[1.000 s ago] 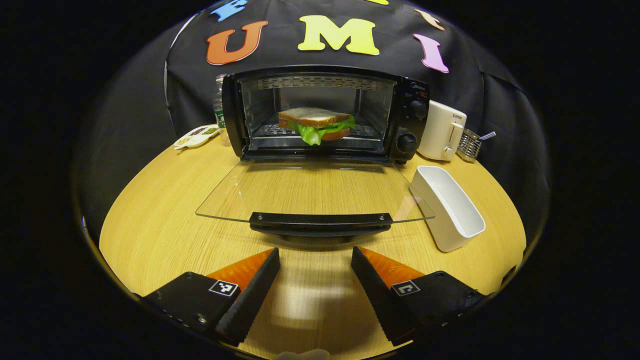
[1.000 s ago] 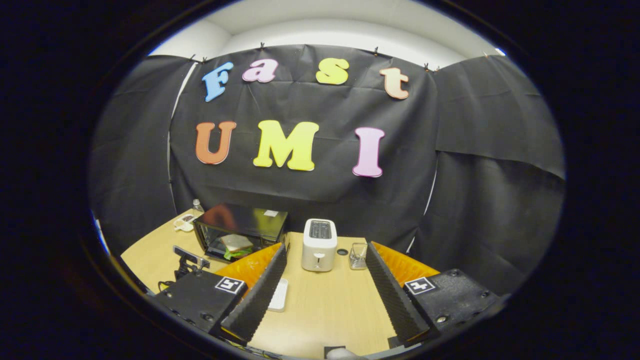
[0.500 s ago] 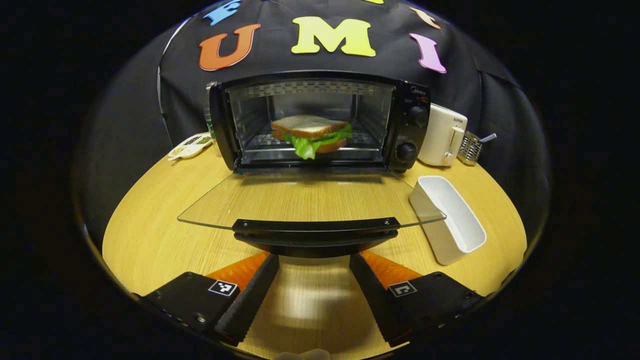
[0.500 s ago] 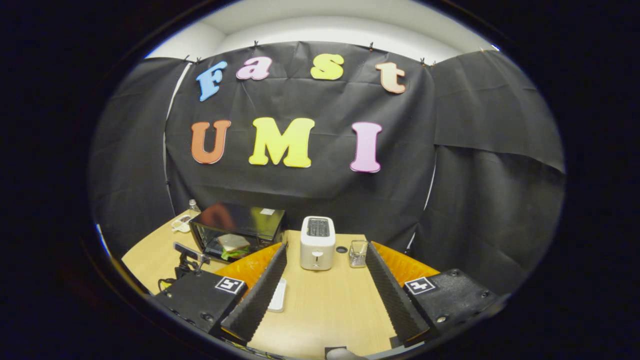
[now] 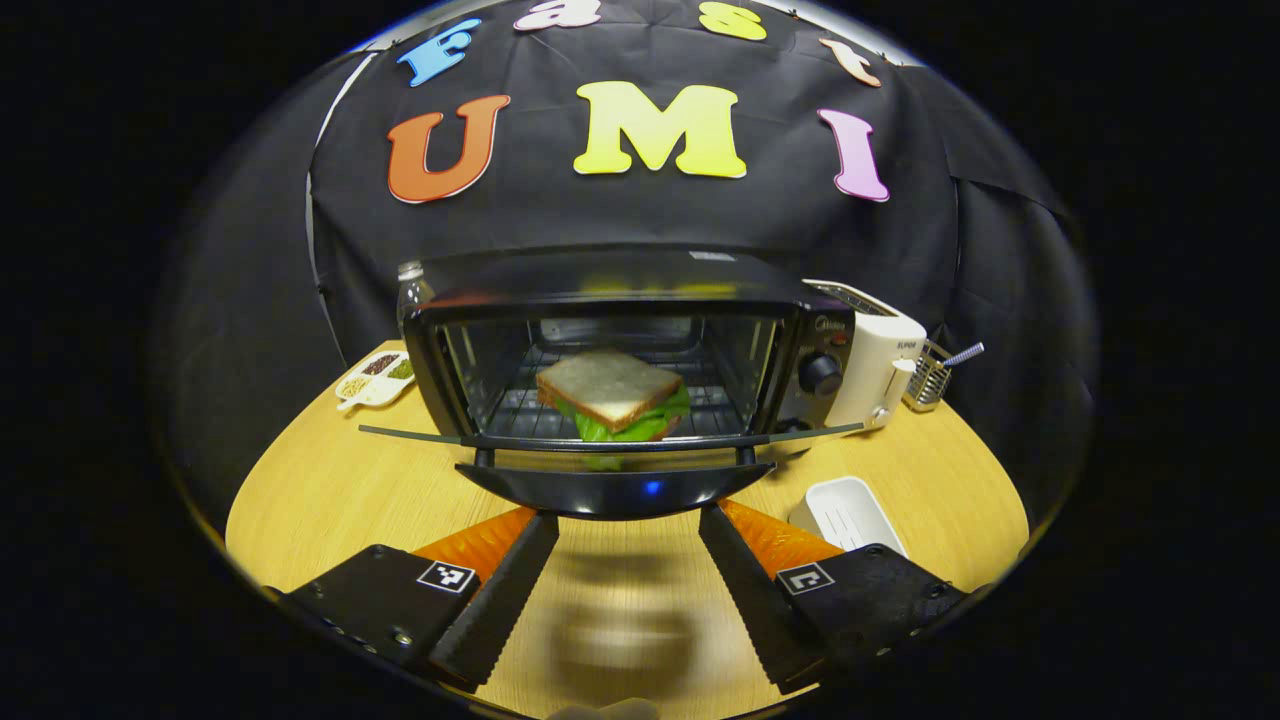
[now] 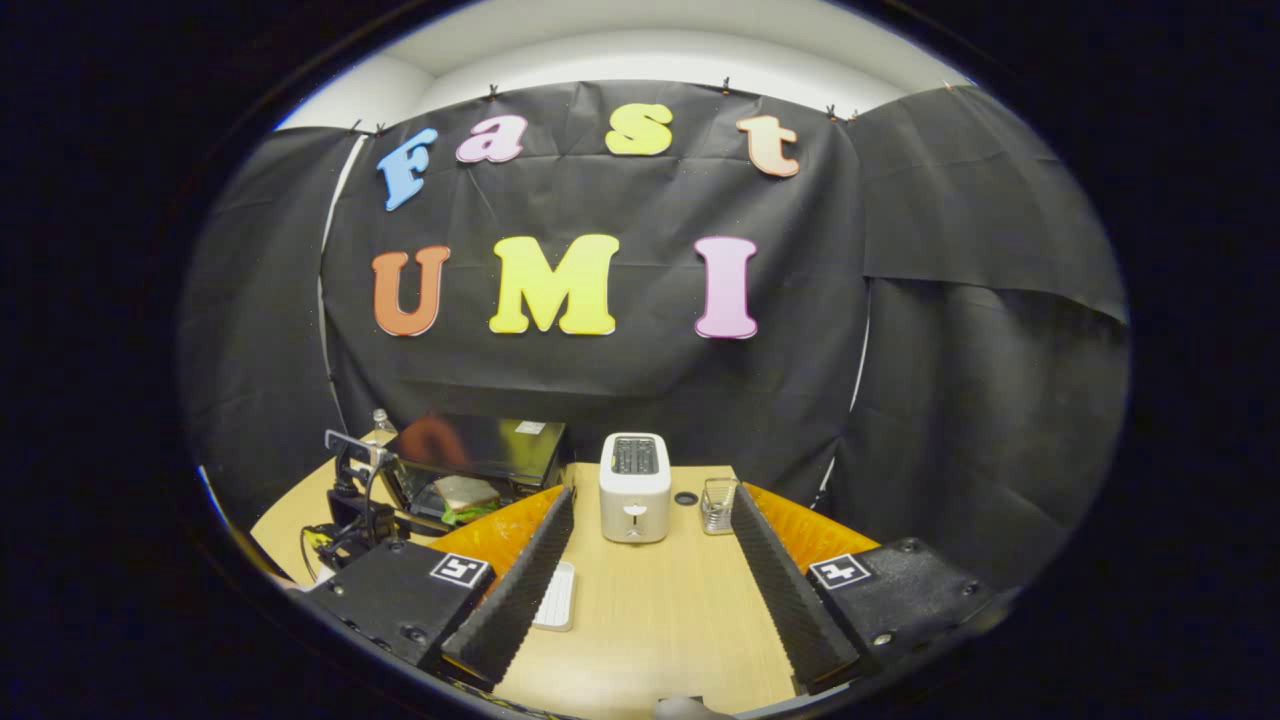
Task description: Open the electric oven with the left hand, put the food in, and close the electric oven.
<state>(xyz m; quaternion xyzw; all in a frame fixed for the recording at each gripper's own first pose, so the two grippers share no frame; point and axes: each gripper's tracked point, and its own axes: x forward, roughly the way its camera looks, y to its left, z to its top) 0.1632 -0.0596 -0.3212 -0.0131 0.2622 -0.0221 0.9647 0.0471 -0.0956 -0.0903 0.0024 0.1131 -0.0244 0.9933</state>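
Note:
The black electric oven stands at the back of the round wooden table. A sandwich with lettuce lies on its rack. The glass door is partly raised and I see it edge-on. Its black handle sits right at the tips of my left gripper, which is open; I cannot tell whether they touch. My right gripper hangs open and empty, high over the table's right side. From there the oven, the sandwich and the left gripper appear at the left.
A white toaster stands just right of the oven, with a small metal rack beyond it. A white rectangular dish lies at the front right. A condiment dish and a bottle are left of the oven.
My left gripper moved in to the door handle and rose. The glass door swung up from lying flat to partly raised. The right gripper barely moved.

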